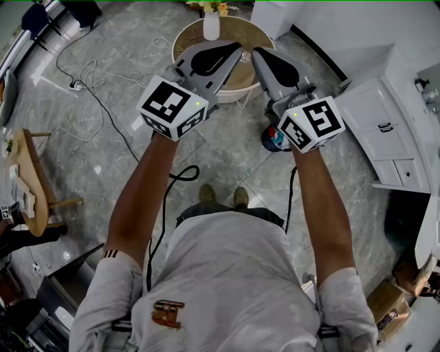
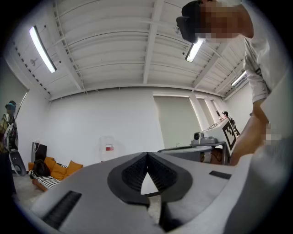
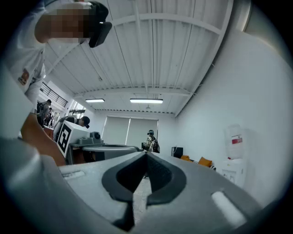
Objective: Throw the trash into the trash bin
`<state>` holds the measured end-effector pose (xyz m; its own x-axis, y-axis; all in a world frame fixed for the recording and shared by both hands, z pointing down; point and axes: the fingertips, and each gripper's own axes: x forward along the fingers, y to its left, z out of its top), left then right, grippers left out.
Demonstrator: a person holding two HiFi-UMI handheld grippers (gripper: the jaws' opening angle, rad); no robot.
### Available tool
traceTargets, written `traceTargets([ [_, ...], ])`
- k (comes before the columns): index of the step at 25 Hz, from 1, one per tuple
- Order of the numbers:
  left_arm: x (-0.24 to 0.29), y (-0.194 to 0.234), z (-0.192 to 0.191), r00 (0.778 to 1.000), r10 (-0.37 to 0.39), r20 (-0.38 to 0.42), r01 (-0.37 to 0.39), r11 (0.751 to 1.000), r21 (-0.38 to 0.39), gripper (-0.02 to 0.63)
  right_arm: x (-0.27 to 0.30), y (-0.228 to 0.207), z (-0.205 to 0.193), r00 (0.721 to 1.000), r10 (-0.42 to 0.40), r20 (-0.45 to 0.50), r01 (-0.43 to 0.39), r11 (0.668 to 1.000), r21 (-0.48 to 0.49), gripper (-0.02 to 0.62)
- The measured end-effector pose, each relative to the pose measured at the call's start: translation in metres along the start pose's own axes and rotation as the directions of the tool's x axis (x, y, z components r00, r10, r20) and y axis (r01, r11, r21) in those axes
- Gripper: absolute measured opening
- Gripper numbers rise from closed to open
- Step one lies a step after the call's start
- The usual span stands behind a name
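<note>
Left gripper point(image 1: 237, 47): smooth gray plastic, long and pointed, squeezing shut at the tip, gripping nothing, reaching out over the table's edge.
Right gripper point(image 1: 255, 52): same gray pointed shape, squeezing shut too, gripping nothing, sitting just beside the left one with the tips nearly meeting.
Pads point(image 2: 135, 171): black and bumpy with little ridges, curving like a leaf, meeting at the front and leaving a small three-corner gap behind.
Cubes: one black-and-white square-patterned block point(image 1: 173, 106) riding on the left gripper, another point(image 1: 313, 124) riding on the right.
Arms: bare, stretching forward out of short pale sleeves.
Table point(image 1: 182, 45): round, tan, wooden-looking, standing right under the gripper tips.
Vase point(image 1: 212, 26): white, smooth, bottle-shaped, standing on the table and holding yellow flowers point(image 1: 210, 7).
Floor point(image 1: 124, 62): shiny gray stone tiles with cloudy streaks.
Cables point(image 1: 89, 75): thin, black and white, looping across the floor on the left.
Cabinet point(image 1: 385, 117): white, boxy, with flat doors, standing on the right.
Trash and bin: not showing clearly in any view; only a small blue-and-red thing point(image 1: 273, 139) lying on the floor near the table, half hiding under the right gripper, too small for telling what.
</note>
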<state>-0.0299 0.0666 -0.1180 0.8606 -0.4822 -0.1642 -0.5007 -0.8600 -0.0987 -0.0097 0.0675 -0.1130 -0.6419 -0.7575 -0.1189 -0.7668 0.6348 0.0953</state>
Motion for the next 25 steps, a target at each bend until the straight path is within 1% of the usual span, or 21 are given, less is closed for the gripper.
traceTargets([
  [7,-0.006,0.011,0.002,1.000,-0.001,0.005,0.001,1.000,0.003,-0.002,0.012,0.012,0.004,0.999,0.042,0.034,-0.042,0.999,0.014,0.002],
  [15,-0.021,0.041,-0.015,1.000,0.009,-0.007,-0.009,1.000,-0.013,-0.002,0.030,0.010,-0.006,1.000,-0.011,0.027,0.011,1.000,0.002,0.002],
  [20,-0.022,0.053,-0.030,1.000,-0.018,-0.018,0.018,1.000,-0.010,-0.002,0.040,0.000,-0.022,0.999,-0.038,-0.008,0.038,0.999,-0.017,0.002],
  [25,-0.020,0.071,-0.048,0.999,-0.019,-0.037,0.019,1.000,-0.005,-0.002,0.055,-0.012,-0.045,0.998,-0.043,-0.054,0.041,0.999,-0.028,0.002],
])
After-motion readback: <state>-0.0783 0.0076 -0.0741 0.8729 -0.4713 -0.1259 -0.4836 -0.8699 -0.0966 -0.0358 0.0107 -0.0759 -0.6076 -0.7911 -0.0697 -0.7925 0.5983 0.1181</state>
